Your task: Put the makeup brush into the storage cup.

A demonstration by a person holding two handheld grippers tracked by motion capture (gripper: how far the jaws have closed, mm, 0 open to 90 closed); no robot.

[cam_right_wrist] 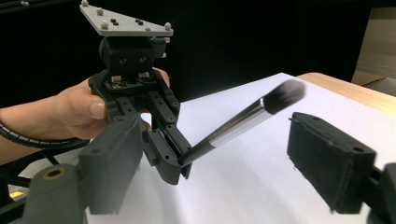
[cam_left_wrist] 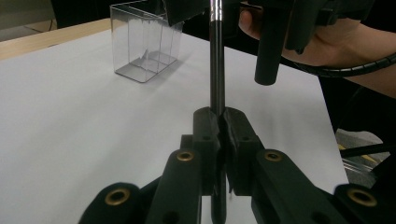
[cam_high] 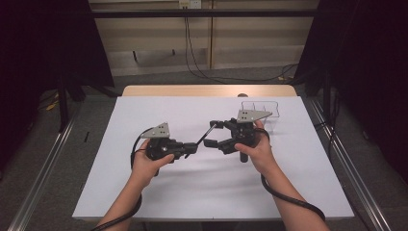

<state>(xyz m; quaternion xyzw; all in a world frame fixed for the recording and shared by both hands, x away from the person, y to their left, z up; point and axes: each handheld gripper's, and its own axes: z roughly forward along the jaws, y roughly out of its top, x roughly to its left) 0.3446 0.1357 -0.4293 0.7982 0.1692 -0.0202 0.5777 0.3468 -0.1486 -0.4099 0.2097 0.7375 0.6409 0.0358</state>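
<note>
White table (cam_high: 144,192) lies bare around left tool (cam_high: 195,147) clamping brush (cam_high: 206,132).

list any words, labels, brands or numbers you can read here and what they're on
None can be read: the brush, the clear box, the white table, the left gripper and the right gripper bear no legible text.
The wall socket is too small to tell.
</note>
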